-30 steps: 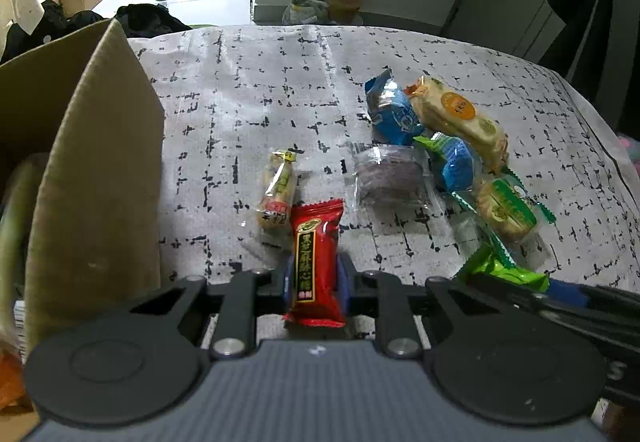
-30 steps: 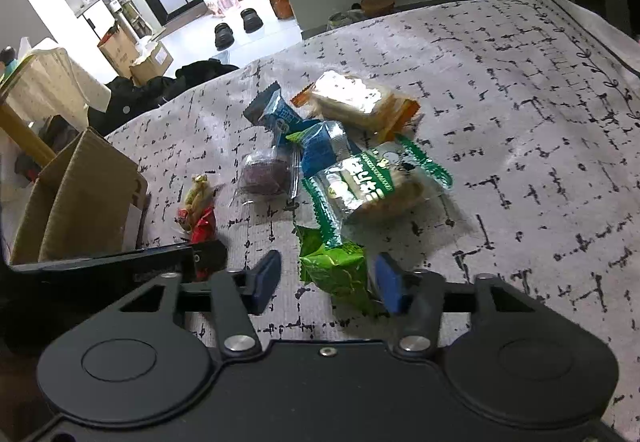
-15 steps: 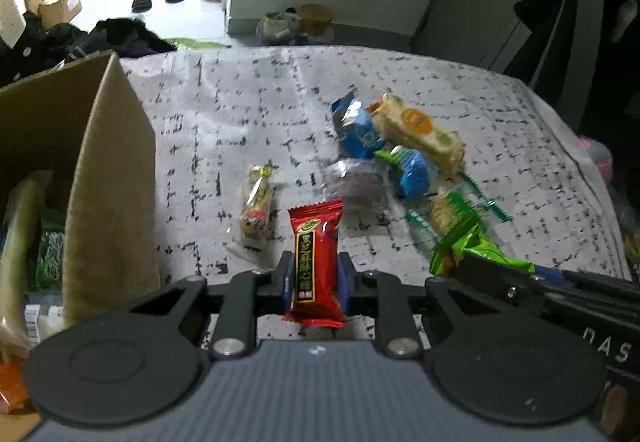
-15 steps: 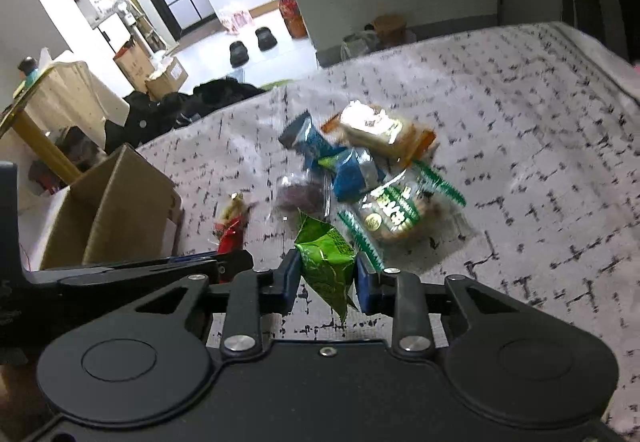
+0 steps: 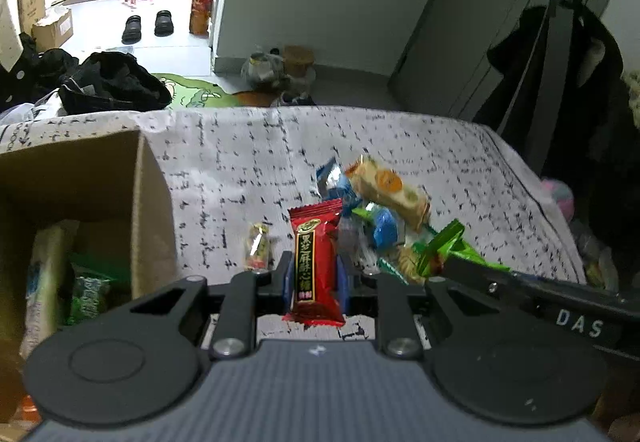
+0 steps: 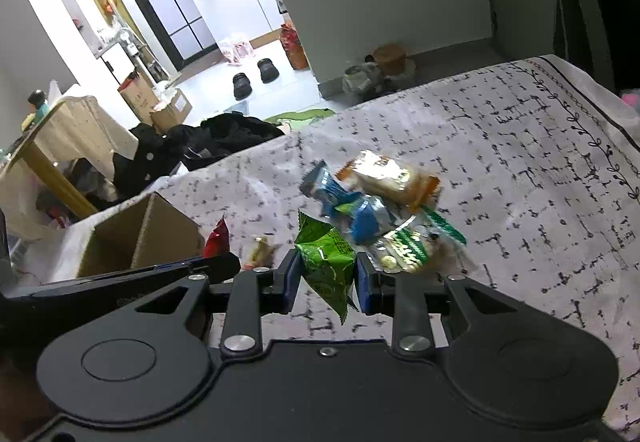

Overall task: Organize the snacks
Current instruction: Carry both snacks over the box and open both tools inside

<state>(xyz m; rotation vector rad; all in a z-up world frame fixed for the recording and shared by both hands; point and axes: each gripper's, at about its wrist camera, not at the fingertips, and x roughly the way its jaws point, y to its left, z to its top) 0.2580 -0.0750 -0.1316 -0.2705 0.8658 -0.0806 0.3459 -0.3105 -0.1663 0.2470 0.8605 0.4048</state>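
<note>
My left gripper [image 5: 313, 274] is shut on a red snack packet [image 5: 316, 262] and holds it above the bed, right of the open cardboard box [image 5: 80, 201]. My right gripper [image 6: 327, 274] is shut on a green snack packet [image 6: 328, 262], also lifted; it shows in the left wrist view [image 5: 444, 250] too. On the patterned cover lie several loose snacks: an orange cracker pack [image 5: 390, 191], blue packets [image 5: 382, 228], a green-white biscuit pack [image 6: 408, 248] and a small yellow candy [image 5: 258, 250]. The red packet also shows in the right wrist view [image 6: 216, 240].
The box [image 6: 136, 238] holds several packets [image 5: 88, 294] and stands at the bed's left. Beyond the bed's far edge are dark clothes [image 5: 108, 87], shoes [image 5: 148, 25] and cartons on the floor. Dark coats [image 5: 568, 89] hang at the right.
Both grippers have risen with their packets and the bed looks farther away. The right gripper went from open around the green packet to shut on it and lifted it.
</note>
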